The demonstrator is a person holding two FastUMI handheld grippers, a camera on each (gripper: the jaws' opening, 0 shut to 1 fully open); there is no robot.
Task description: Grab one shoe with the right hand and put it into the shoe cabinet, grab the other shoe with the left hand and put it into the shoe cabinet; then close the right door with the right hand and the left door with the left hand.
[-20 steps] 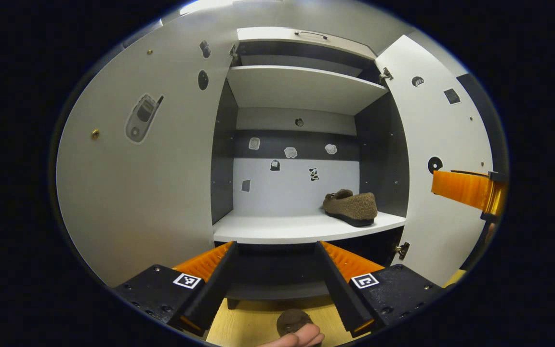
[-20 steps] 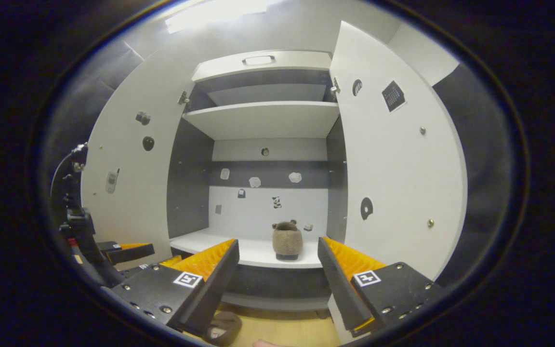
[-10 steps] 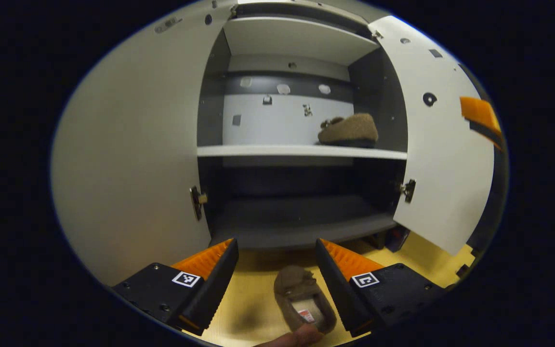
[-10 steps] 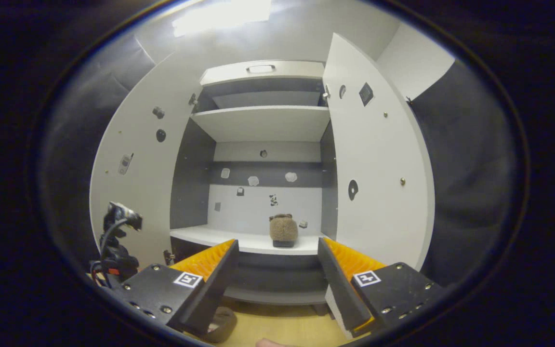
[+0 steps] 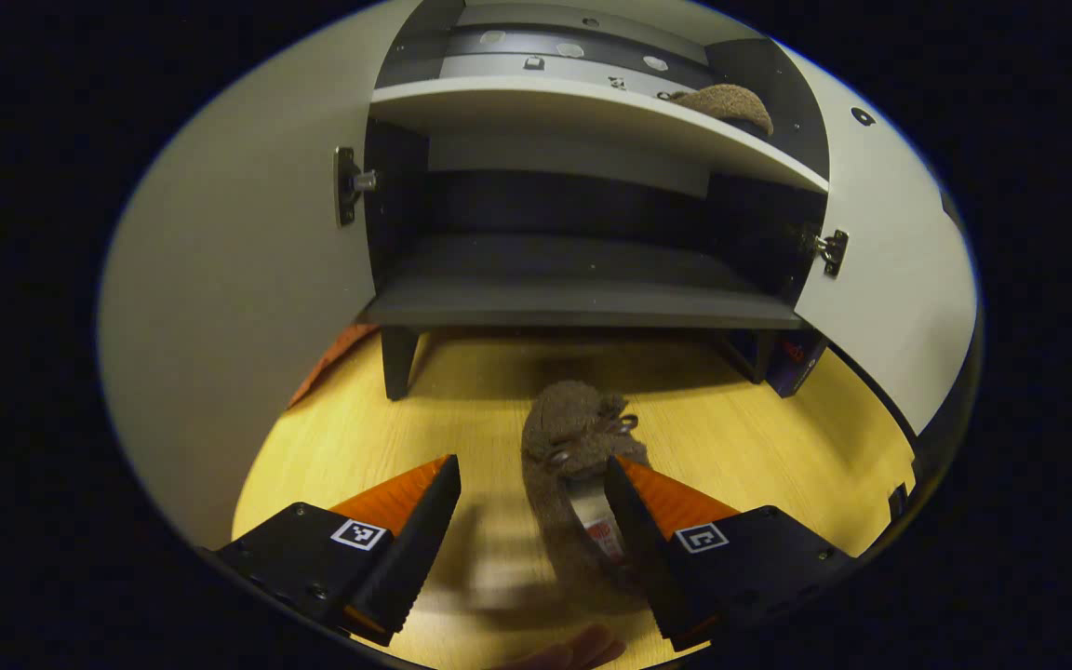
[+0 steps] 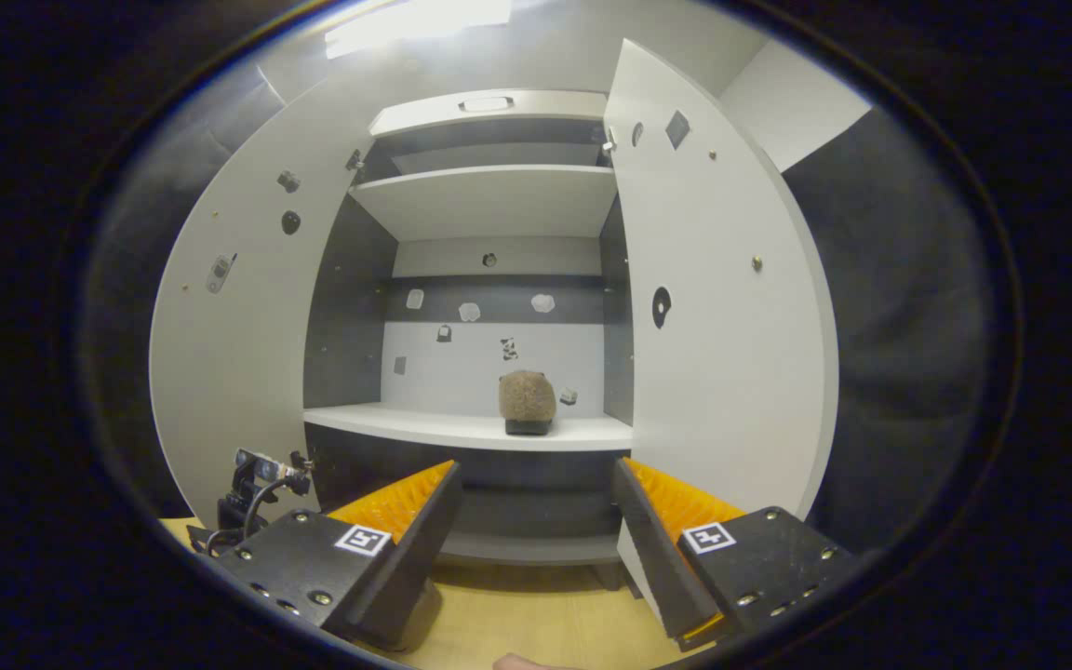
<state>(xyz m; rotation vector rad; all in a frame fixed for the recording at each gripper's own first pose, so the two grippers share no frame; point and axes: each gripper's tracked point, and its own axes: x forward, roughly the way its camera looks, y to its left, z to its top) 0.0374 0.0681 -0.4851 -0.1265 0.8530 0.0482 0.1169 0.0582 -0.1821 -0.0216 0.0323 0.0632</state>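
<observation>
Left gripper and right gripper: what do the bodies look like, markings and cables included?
Left gripper and right gripper each have two black blocky finger carriers with a small square black-and-white marker on top, ribbed inner finger faces and visible screws. Black cables loop on the other gripper at the right gripper view's lower left.

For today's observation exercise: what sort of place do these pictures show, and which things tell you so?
Probably a home-style entryway mock-up: a white shoe cabinet with both doors open, one fuzzy brown slipper on its white shelf, and a matching second brown slipper on the pale wooden floor.
</observation>
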